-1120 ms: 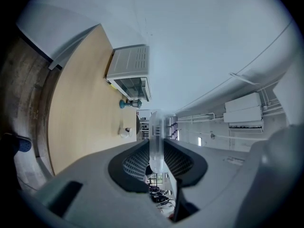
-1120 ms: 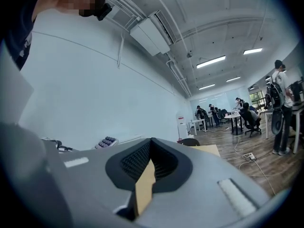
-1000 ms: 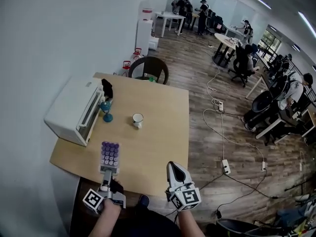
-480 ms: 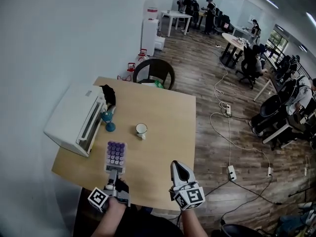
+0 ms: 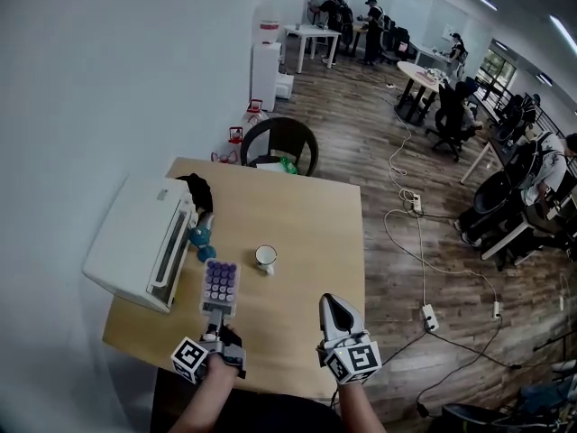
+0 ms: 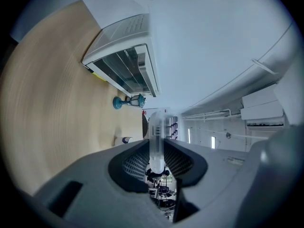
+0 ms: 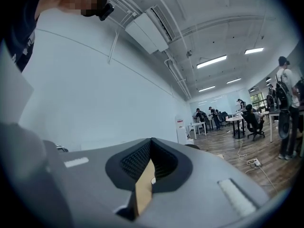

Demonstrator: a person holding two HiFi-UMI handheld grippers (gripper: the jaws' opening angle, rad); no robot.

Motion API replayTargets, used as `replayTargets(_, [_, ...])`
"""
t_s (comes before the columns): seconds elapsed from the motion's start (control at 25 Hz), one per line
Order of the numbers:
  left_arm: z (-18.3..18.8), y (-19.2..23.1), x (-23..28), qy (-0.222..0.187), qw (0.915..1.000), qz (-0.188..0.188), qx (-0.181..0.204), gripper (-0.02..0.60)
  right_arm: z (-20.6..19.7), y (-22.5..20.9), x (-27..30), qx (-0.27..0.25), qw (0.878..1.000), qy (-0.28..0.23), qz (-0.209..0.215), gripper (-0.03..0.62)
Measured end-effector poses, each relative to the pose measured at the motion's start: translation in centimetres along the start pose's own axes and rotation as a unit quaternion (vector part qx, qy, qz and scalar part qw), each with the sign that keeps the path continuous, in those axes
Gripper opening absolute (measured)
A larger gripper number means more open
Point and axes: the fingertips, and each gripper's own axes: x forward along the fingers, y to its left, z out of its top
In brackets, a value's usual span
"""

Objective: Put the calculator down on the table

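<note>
Toward lower left of the head view, over the worktop (image 5: pixel 306 201) near the white cup (image 5: pixel 265 258): calculator (image 5: pixel 221 282), clenched at its near end by the left tool (image 5: pixel 215 318). Right tool (image 5: pixel 335 310) pinched closed, empty. Carrying step, apparently; next: lowering flat, then letting go.

slim pale rectangular calculator with rows of purple keys (image 5: pixel 220 284): clamped by its near short end between the jaws of the left gripper (image 5: pixel 215 312), keys facing up, long axis pointing away from the person. it is positioned over the near left part of the light wooden rectangular table (image 5: pixel 297 215). contact with the tabletop cannot be determined. in the left gripper view it appears edge-on as a thin pale slab.
</note>
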Motion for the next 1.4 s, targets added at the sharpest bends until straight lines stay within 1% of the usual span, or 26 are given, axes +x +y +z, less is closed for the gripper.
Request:
replayTargets(0.2, [0.3,1.2,1.4,0.009,0.9998,0.015,-0.007,0.087,-0.9,-0.4,1.0,0.003,1.000,0.011,-0.012,0.011])
replayTargets(0.32, [0.9,1.8,1.7,0.011,0.9997,0.022,-0.009,0.087,-1.5,0.2,1.8,0.011,1.000,0.018,-0.005,0.011])
replayTargets(0.44, [1.5,2.8,1.8,0.005,0.9993,0.030,-0.022,0.087,-1.9,0.4,2.4,0.013,1.000,0.022,-0.001,0.011])
replayTargets(0.64, [2.0,5.1,2.2,0.000,0.9978,0.059,-0.029,0.087,-2.3,0.3,3.2,0.022,0.999,0.023,0.004,0.011])
replayTargets(0.8, [2.1,7.4,3.2,-0.007,0.9951,0.087,-0.047,0.087,-2.9,0.1,3.5,0.021,0.999,0.031,0.007,0.011])
replayTargets(0.84, [2.0,8.0,3.4,-0.006,0.9943,0.095,-0.047,0.087,-2.9,0.1,3.5,0.021,0.999,0.032,0.007,0.011])
replayTargets(0.96, [2.0,9.2,4.5,0.001,0.9925,0.120,-0.026,0.087,-3.0,0.0,3.9,0.020,0.999,0.034,0.008,0.011])
replayTargets(1.0, [1.9,9.7,4.9,0.000,0.9917,0.126,-0.026,0.087,-3.1,-0.1,4.0,0.020,0.999,0.035,0.008,0.011])
replayTargets(1.12, [1.7,11.4,6.5,-0.006,0.9892,0.140,-0.043,0.087,-3.4,-0.2,4.2,0.021,0.999,0.042,0.010,0.011])
replayTargets(1.2, [1.6,13.0,7.6,-0.006,0.9873,0.153,-0.044,0.087,-3.8,-0.3,4.3,0.022,0.999,0.047,0.010,0.011])
replayTargets(1.32, [1.3,15.6,8.8,-0.004,0.9831,0.174,-0.056,0.087,-4.2,-0.2,4.6,0.023,0.998,0.053,0.010,0.011])
replayTargets(1.4, [1.5,16.9,9.5,0.000,0.9828,0.179,-0.044,0.089,-4.4,0.0,4.8,0.024,0.998,0.055,0.011,0.011])
